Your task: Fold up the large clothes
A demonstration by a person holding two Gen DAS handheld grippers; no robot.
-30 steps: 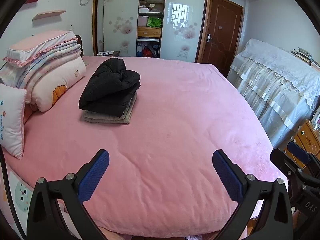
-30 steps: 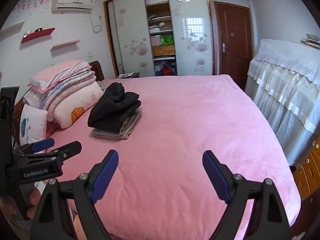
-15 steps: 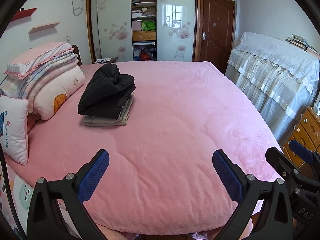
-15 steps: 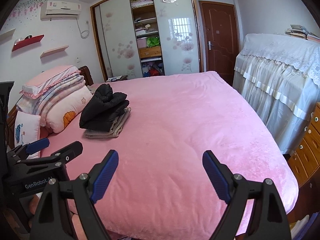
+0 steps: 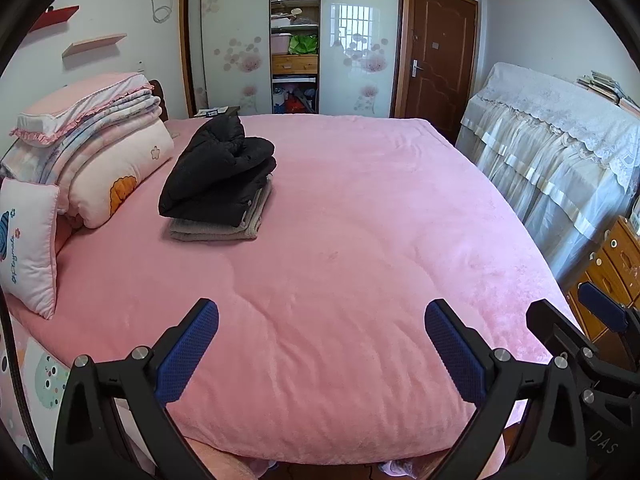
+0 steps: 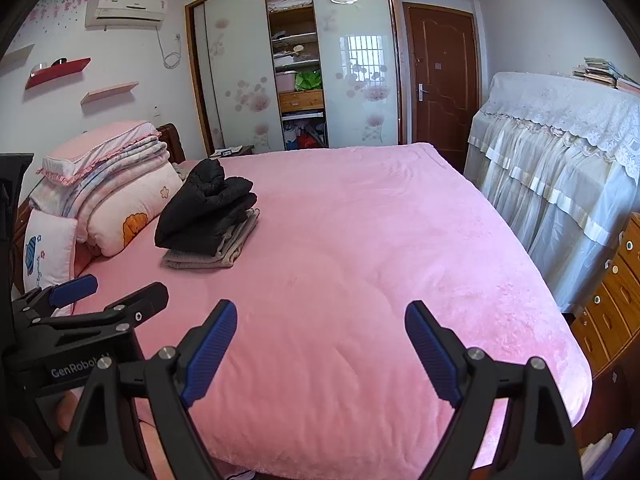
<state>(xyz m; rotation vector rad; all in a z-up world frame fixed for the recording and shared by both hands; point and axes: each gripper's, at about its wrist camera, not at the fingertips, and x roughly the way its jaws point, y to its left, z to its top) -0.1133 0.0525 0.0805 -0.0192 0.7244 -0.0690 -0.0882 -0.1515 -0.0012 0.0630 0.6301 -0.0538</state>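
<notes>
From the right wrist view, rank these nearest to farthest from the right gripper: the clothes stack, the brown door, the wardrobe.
Measured from the right gripper, open over the bed's near edge:
1. Clothes stack: on the bed, ahead and to the left.
2. Wardrobe and brown door: both on the far wall, wardrobe ahead, door to its right; too close to call.

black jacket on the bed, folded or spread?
Folded. The black jacket sits as a compact, puffy bundle on top of a folded grey garment, near the pillows on the pink bed.
</notes>
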